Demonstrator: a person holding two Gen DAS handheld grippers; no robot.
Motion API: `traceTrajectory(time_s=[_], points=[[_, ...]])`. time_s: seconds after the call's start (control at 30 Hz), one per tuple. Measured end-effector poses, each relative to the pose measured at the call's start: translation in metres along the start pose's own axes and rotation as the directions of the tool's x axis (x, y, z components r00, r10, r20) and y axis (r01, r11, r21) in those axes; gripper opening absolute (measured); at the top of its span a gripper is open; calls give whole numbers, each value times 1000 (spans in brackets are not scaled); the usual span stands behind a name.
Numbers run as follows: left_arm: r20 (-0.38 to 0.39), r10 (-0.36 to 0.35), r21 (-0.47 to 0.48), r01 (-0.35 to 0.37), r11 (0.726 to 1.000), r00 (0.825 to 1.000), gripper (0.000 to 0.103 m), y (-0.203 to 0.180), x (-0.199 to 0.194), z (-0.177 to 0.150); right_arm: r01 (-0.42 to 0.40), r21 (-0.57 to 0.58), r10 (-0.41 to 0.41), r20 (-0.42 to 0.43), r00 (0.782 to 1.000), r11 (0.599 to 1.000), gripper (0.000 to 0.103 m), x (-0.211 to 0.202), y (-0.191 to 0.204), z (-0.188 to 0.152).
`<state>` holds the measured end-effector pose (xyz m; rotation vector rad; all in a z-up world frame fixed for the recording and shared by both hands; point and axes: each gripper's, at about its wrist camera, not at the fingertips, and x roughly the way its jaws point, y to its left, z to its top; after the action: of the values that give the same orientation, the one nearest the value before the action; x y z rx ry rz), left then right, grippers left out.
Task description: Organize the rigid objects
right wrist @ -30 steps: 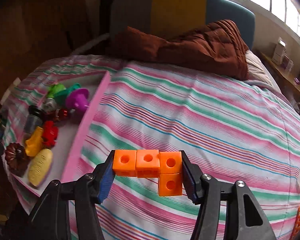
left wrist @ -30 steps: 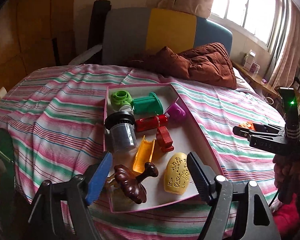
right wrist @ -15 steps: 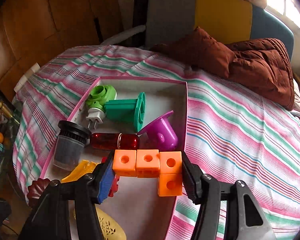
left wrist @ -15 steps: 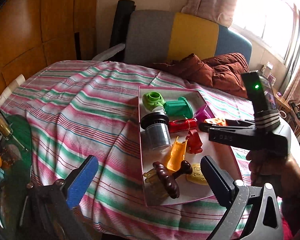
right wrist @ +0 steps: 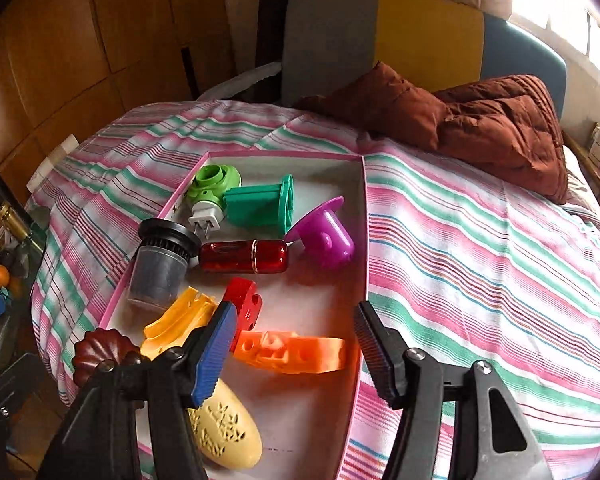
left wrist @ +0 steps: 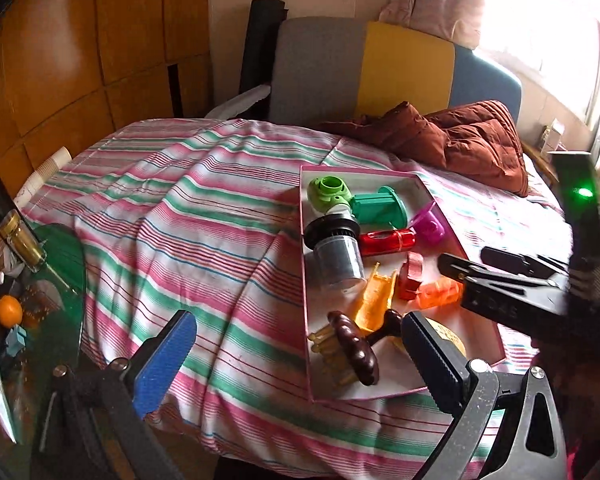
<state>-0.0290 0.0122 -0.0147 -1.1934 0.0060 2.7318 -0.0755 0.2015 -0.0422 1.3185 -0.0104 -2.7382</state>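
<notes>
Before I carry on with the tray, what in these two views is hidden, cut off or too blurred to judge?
- Orange block piece: motion-blurred in both views; whether it rests on the tray floor is unclear.
- Yellow perforated case: right wrist view, its top sits behind the right gripper finger; in the left wrist view the left gripper finger hides most of it.
- Brown carved piece: partly behind the same gripper.

A bed with a pink-, green- and white-striped sheet [right wrist: 480,248] carries a shallow pink-rimmed cardboard tray [right wrist: 365,240] and a rumpled rust-brown quilt [right wrist: 500,120].
</notes>
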Motion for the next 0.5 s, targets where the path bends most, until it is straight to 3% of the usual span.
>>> traceTrajectory(time_s=[0.23, 0.5], points=[[26, 18, 2, -18, 1000, 999, 103, -7, -14, -9, 82, 53, -87, 101, 991, 995, 66, -45, 12, -27], [44, 23, 0, -23, 1000, 999, 103, -7, -23, -17, 90, 63, -98, 130, 987, 994, 66, -67, 23, -47]])
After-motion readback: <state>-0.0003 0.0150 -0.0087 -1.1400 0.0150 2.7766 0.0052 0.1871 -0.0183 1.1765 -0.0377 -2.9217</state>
